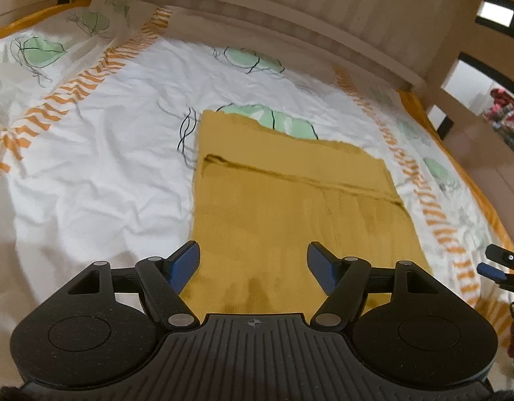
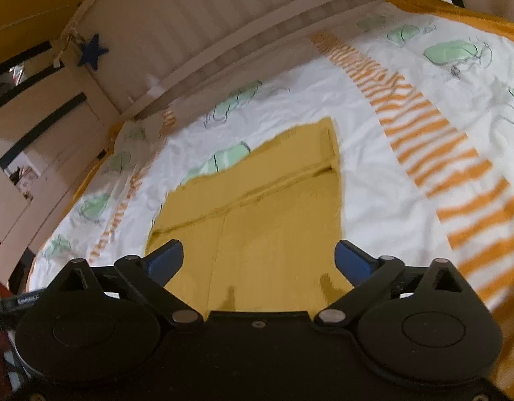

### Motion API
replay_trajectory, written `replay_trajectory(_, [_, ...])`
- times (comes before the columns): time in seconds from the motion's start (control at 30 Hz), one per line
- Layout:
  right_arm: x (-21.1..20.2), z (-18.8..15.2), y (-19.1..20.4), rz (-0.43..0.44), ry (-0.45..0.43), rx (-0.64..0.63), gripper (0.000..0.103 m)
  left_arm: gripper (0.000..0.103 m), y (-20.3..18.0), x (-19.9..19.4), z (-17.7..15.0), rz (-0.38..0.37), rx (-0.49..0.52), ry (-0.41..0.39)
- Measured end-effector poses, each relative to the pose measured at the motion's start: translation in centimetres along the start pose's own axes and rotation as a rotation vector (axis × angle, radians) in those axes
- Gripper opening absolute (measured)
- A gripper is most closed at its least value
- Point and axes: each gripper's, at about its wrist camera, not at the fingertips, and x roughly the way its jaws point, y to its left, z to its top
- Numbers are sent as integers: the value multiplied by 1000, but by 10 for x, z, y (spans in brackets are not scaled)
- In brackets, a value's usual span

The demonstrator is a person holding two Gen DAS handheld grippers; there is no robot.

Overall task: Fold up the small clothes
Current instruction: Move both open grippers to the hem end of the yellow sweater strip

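A mustard-yellow knit garment (image 1: 283,200) lies flat on the bed, folded into a rough rectangle with a seam line across its far part. In the right wrist view the same garment (image 2: 263,220) stretches away from the camera. My left gripper (image 1: 253,260) hangs above the garment's near end, open, with nothing between its blue pads (image 1: 186,260). My right gripper (image 2: 258,260) is also above the near end, its jaws spread wide and empty. At the right edge of the left wrist view the tip of the right gripper (image 1: 497,264) shows, off the cloth.
The bed is covered by a white sheet (image 1: 99,167) with green leaf prints and orange striped bands (image 2: 434,140). A slatted wooden headboard (image 1: 290,3) runs along the far side. A blue star (image 2: 93,55) hangs on the frame at the left.
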Motion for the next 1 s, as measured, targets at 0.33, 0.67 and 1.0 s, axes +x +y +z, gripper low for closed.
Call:
replay_trajectory(0.33, [-2,-22,-13,-56,97,31,103,70,5,-2,-36,37,19,62])
replay_trajectory(0.67, [13,-35,-31,-102,219,97,103,78,15,16,-64,53,25,167])
replay_trajectory(1.0, [27,-41,-36,-110,318,116,103,78,23,19,-60,111,20,153])
